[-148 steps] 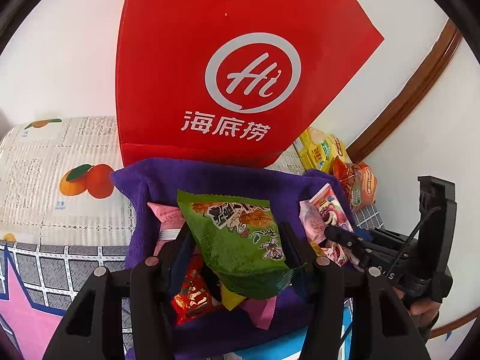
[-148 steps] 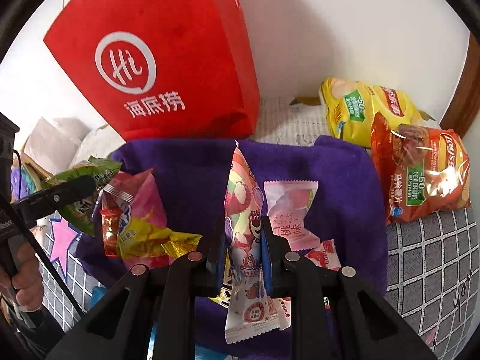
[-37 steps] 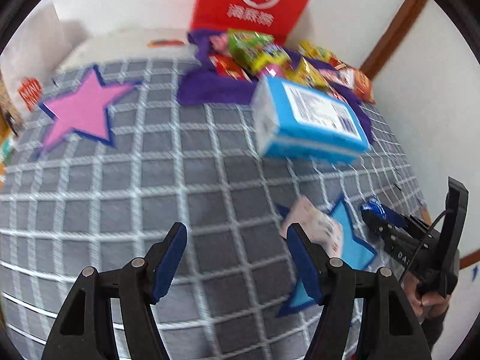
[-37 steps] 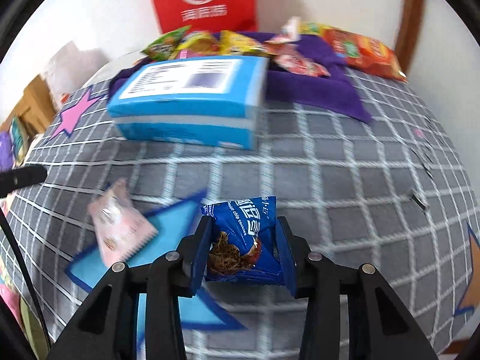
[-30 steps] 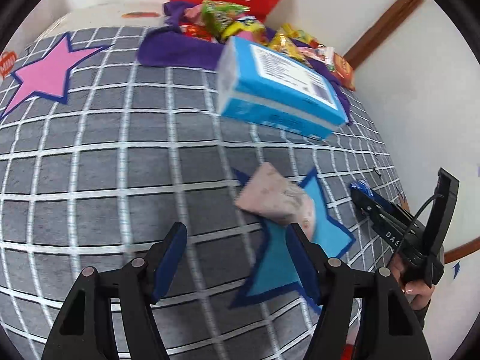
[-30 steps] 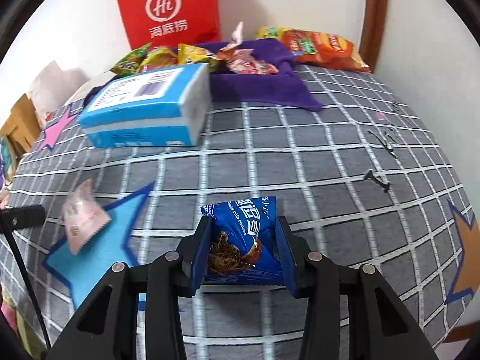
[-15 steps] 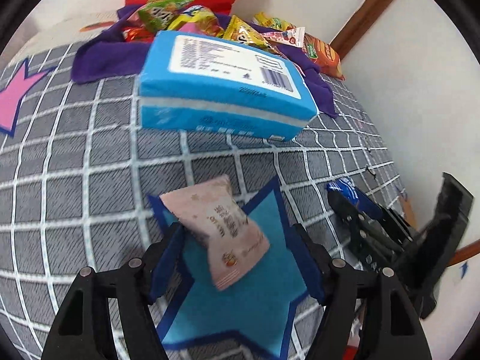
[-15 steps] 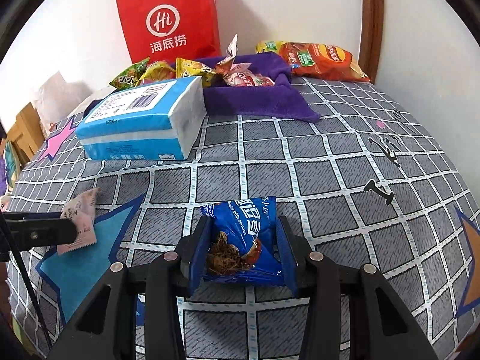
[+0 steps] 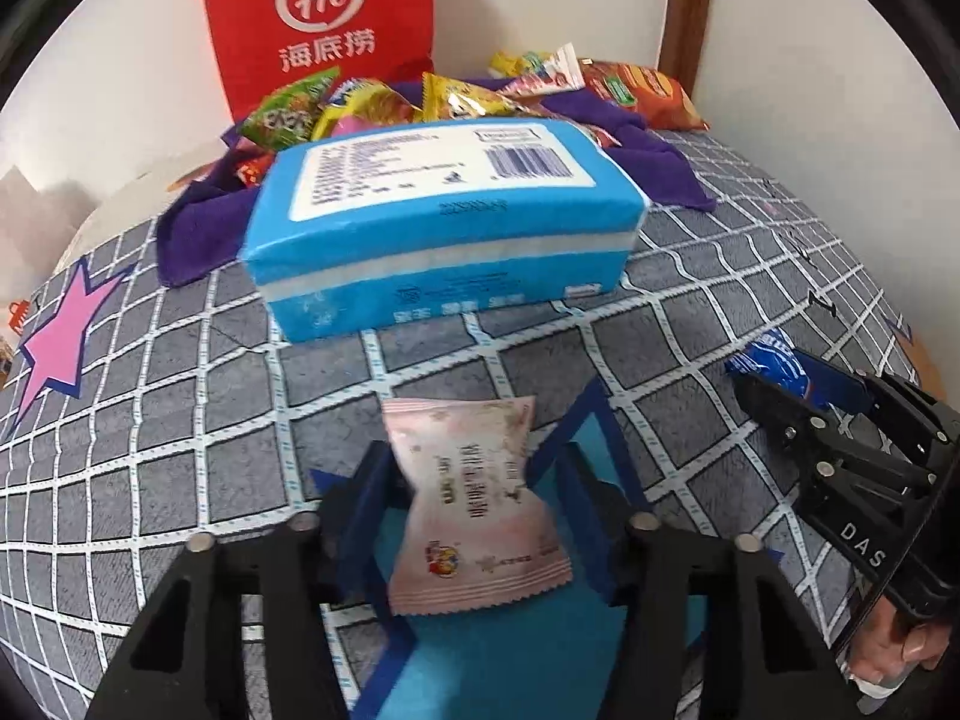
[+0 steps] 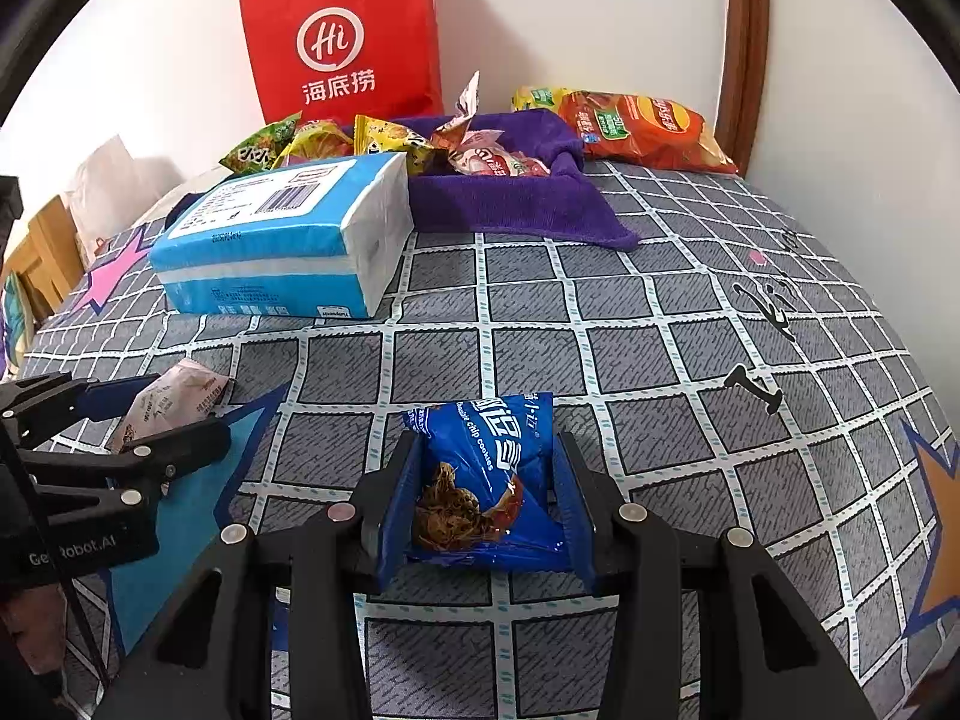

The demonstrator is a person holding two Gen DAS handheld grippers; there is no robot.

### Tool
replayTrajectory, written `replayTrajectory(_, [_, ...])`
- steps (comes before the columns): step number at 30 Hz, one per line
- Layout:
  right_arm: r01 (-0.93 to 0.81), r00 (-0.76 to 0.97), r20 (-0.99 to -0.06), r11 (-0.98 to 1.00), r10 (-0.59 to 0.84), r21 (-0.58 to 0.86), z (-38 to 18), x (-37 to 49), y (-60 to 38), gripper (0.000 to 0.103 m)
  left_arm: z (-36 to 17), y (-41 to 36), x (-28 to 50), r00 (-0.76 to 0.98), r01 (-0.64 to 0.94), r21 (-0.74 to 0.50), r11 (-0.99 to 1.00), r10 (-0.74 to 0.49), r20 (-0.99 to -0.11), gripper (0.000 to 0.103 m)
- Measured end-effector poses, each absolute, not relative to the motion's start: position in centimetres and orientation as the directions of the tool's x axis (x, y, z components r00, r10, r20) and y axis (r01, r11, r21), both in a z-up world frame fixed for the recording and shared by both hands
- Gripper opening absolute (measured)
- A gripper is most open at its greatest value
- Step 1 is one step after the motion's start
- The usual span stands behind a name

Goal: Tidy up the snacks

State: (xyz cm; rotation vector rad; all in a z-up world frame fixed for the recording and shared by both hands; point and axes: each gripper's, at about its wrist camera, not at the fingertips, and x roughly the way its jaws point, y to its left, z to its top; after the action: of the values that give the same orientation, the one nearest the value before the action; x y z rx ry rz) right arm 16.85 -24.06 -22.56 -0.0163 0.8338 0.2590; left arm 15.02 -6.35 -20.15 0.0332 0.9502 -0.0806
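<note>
Left wrist view: the left tool (image 9: pixel 474 516) points down at a pink snack packet (image 9: pixel 477 504) that lies across a blue star printed on the grey checked bedspread (image 9: pixel 180 396). The packet sits between the blue pads (image 9: pixel 360 516), and the jaws are closing on it; the left pad touches the packet's edge, while a sliver of gap shows at the right pad, so a firm pinch cannot be confirmed. Just beyond the packet stands a blue tissue pack (image 9: pixel 444 222), label and barcode up. Behind that, a purple towel (image 9: pixel 198 228) carries a heap of snack bags, with a red paper bag (image 9: pixel 318 18) upright against the white wall and an orange chip bag (image 9: pixel 642 93) at the far right corner.

In the right wrist view, the right tool (image 10: pixel 486 498) is clamped narrow on a blue chocolate chip cookie packet (image 10: pixel 486 474), both pads pressed into its sides, the packet held low over the bedspread (image 10: pixel 660 312). To its left the left tool (image 10: pixel 162 414) shows from the side with the pink snack packet (image 10: pixel 174 402) between its fingers. The tissue pack (image 10: pixel 282 240) lies further back on the left, touching the purple towel (image 10: pixel 516 204), where the snack bags are piled in front of the red paper bag (image 10: pixel 348 36).
</note>
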Motion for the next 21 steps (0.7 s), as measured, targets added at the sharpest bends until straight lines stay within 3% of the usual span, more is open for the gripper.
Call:
replayTrajectory(6, [-0.228,0.644,-0.732,0.969,0.22,0.091,-22.64,16.85,-24.23,0.043,-20.21,-5.4,14.4,0.621,0.091,-0.014,0.996,-0.067,-0.781,0.042])
replayTrajectory(21, [-0.226,0.654,-0.738,0.974,0.167,0.02,-22.63,16.67,-23.5,0.043,-20.25,-5.39,14.28,0.624,0.086,-0.029,0.996,-0.077,-0.777,0.042])
